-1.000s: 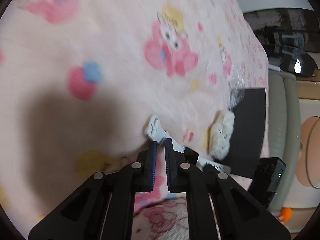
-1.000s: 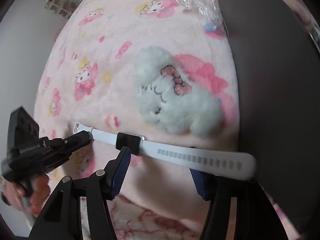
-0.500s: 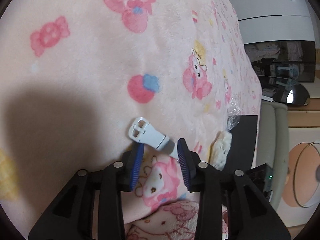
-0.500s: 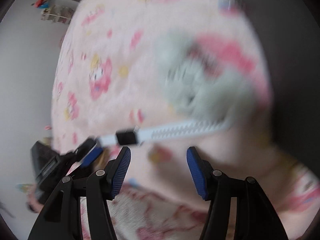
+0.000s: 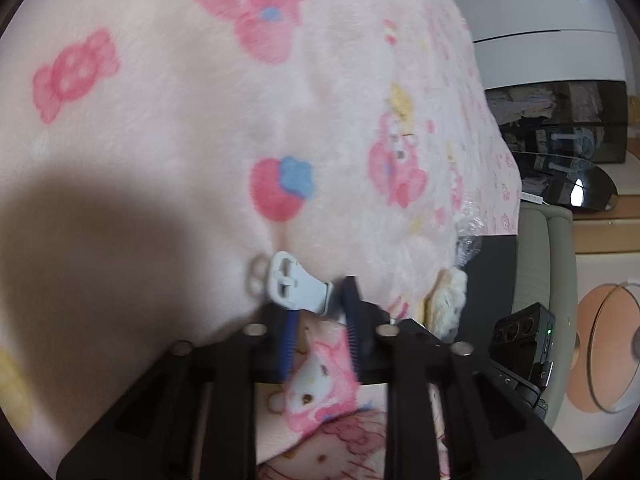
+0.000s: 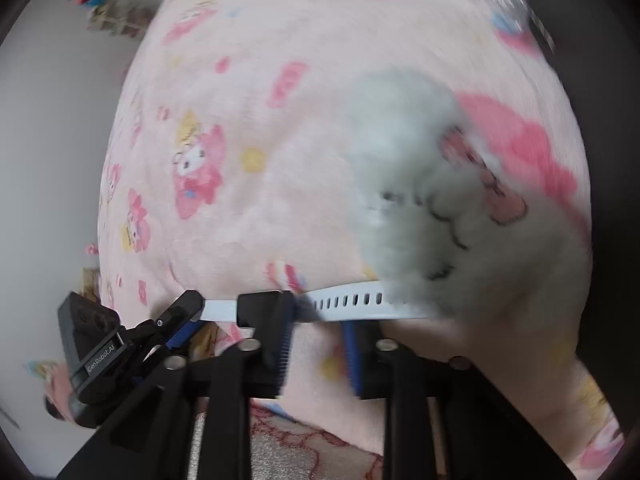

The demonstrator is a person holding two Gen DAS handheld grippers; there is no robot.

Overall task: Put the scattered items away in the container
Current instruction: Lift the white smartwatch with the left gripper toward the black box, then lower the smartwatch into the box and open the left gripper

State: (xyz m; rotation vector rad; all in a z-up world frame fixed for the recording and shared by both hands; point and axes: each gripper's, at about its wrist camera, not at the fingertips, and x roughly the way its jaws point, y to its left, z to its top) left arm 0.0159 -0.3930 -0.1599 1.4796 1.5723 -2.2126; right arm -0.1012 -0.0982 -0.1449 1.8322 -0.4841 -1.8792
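Here, left gripper (image 5: 318, 312) jaws parted around white watch (image 6: 360, 304) buckle end, right gripper (image 6: 316, 320) likewise around its strap (blurred), pink blanket (image 5: 200, 128) beneath.

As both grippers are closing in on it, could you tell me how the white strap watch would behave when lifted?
The white rubbery strap watch with black case probably flops: its long perforated band lies flat on the pink fleece blanket. It looks light, being thin. The buckle end may dangle beyond the left gripper.

The left gripper (image 5: 320, 320) sits low over the blanket, its blue-padded fingers (image 5: 289, 334) partly closed with a gap between them. The right gripper (image 6: 318, 334) points forward alongside it, jaws likewise narrowed but not shut.
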